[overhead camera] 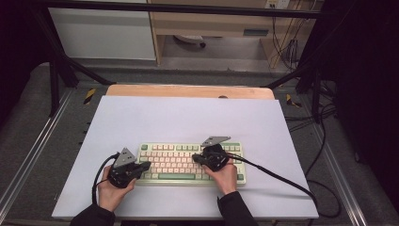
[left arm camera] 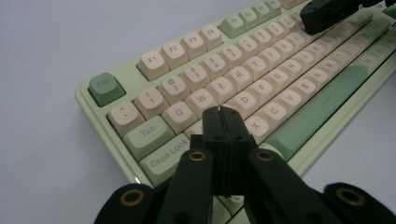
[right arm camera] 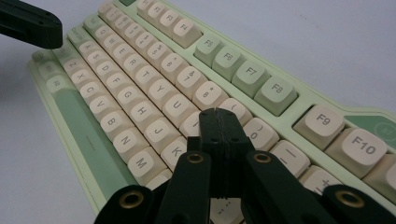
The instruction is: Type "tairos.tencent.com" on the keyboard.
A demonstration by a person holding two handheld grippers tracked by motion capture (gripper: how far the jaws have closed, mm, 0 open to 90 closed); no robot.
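Fingers [left arm camera: 212, 122] of the left gripper [left arm camera: 223, 111] are pressed together with nothing between them, poised over the keys near A and S; the right gripper [right arm camera: 220, 112] is likewise closed and empty, above the I–K–O cluster. Each blunt tip spans more than one keycap, so a slight slant could press a neighbouring key or slide off a rounded cap. Between both hands, the keyboard [overhead camera: 190, 161] lies flat at the near middle of the white worktop [overhead camera: 188, 117]: pale green case, cream keys, green spacebar.
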